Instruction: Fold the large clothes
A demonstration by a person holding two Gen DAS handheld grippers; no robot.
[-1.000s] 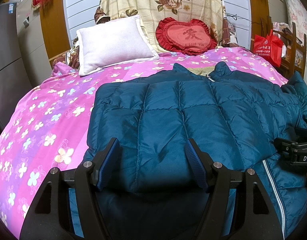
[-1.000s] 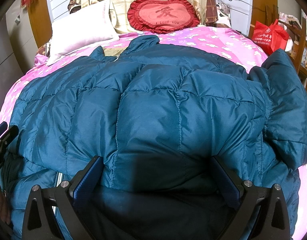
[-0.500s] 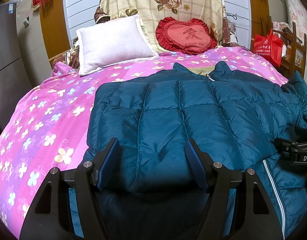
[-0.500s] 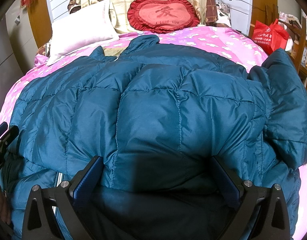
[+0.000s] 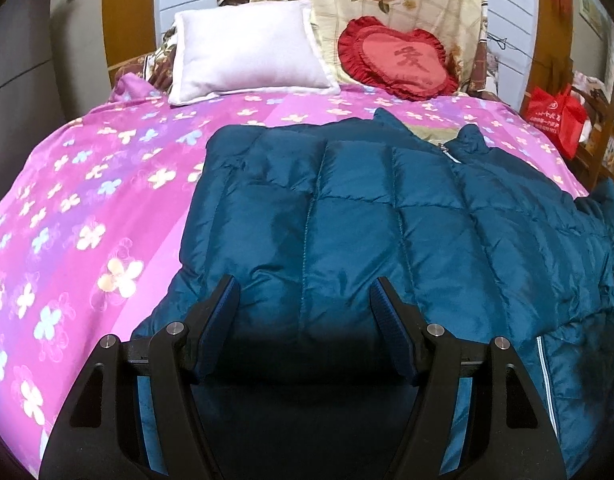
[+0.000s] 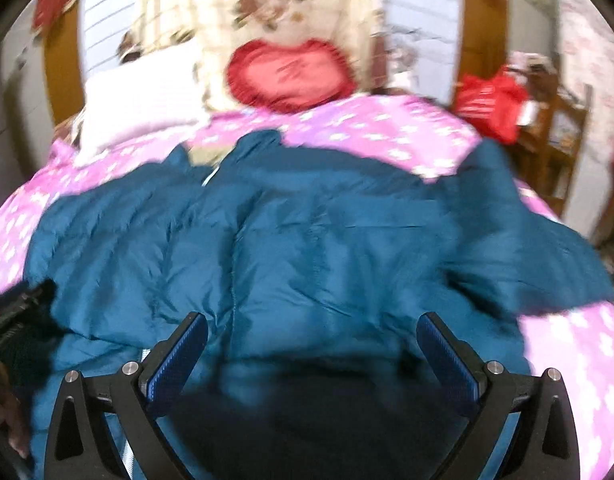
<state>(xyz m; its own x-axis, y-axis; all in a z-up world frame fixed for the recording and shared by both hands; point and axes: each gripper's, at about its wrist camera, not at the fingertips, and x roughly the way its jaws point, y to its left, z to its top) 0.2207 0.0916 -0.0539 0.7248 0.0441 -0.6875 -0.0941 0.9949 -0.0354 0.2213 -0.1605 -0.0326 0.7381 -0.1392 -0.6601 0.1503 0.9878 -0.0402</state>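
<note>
A large teal quilted down jacket [image 5: 387,220] lies spread on the pink flowered bedspread [image 5: 87,208], collar toward the pillows. My left gripper [image 5: 305,300] is open and empty, just above the jacket's near hem. In the blurred right wrist view the jacket [image 6: 307,240] fills the middle, one sleeve [image 6: 527,248] lying out to the right. My right gripper [image 6: 313,336] is open and empty, above the jacket's near part. The left gripper's body shows at the left edge of the right wrist view [image 6: 19,312].
A white pillow [image 5: 247,52] and a red heart cushion [image 5: 399,60] lean at the headboard. A red bag [image 5: 555,116] sits on wooden furniture [image 5: 599,136] right of the bed. A grey cabinet [image 5: 19,60] stands on the left.
Both grippers have pulled up and back from the jacket, still open. The right view is now blurred by fast motion and shows more of the bed. The jacket lies as before.
</note>
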